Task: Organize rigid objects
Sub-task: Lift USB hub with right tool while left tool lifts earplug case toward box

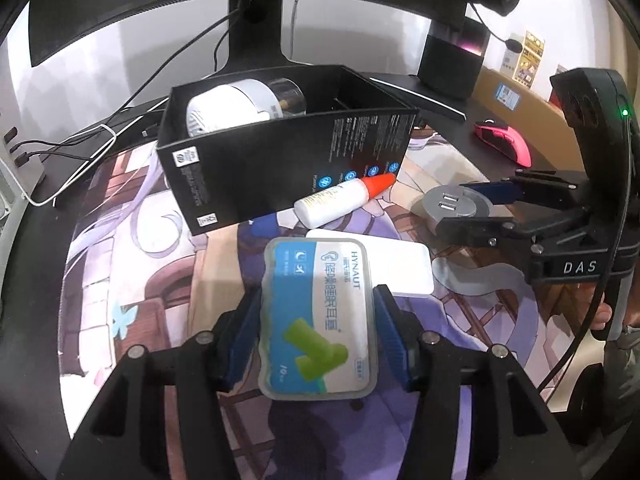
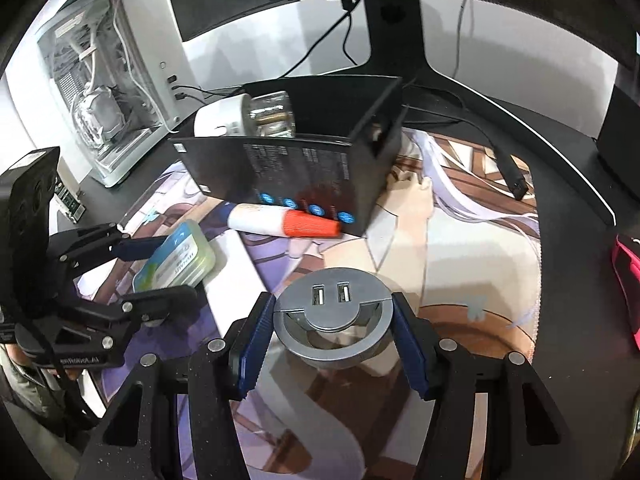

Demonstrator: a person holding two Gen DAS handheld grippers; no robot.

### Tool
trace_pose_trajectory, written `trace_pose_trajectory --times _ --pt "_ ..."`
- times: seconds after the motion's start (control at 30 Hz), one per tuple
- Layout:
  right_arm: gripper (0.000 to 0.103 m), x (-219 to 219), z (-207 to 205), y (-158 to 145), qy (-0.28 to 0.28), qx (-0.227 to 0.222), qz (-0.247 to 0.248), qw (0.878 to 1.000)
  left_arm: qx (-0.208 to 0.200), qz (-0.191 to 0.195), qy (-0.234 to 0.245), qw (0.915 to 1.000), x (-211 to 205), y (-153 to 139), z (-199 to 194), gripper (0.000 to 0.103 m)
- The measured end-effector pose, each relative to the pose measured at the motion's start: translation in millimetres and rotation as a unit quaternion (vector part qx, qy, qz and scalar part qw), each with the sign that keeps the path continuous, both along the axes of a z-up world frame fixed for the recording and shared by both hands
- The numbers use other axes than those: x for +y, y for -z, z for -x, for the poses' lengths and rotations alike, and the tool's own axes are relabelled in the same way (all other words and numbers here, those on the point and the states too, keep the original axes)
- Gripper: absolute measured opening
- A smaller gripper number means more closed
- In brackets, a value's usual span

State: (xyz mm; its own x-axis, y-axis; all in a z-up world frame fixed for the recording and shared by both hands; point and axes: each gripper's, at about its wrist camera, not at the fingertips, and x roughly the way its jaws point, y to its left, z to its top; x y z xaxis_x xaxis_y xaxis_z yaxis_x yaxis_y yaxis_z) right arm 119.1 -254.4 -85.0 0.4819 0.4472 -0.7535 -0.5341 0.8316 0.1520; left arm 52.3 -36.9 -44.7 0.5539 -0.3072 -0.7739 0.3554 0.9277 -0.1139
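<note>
My left gripper (image 1: 318,312) is shut on an earplug case (image 1: 318,312) with a blue and white label, held over the desk mat; it also shows in the right wrist view (image 2: 176,258). My right gripper (image 2: 332,320) is shut on a round grey USB hub (image 2: 332,320), also seen in the left wrist view (image 1: 456,206). An open black box (image 1: 280,152) stands behind, holding a white and clear cylinder (image 1: 244,106). A white bottle with an orange cap (image 1: 344,198) lies against the box front.
A flat white box (image 1: 400,268) lies under the earplug case's far end. A monitor stand (image 1: 256,40) and cables are behind the box. A pink mouse (image 1: 504,140) lies at the right. A white PC case (image 2: 112,92) stands at the left.
</note>
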Motion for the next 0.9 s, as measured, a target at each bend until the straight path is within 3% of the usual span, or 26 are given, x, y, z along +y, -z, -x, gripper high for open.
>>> trace_pose_trajectory --times 0.37,0.9 --pt "0.058 15.0 19.1 -13.8 -0.02 -0.017 0.001 1.0 -0.016 0.003 -0.006 0.9998 8.5 -13.0 3.9 0.055" --pt "0.058 32.9 34.0 -47.2 -0.045 -0.061 -0.002 0.997 -0.07 0.016 -0.015 0.9973 25.3 -56.3 9.0 0.055"
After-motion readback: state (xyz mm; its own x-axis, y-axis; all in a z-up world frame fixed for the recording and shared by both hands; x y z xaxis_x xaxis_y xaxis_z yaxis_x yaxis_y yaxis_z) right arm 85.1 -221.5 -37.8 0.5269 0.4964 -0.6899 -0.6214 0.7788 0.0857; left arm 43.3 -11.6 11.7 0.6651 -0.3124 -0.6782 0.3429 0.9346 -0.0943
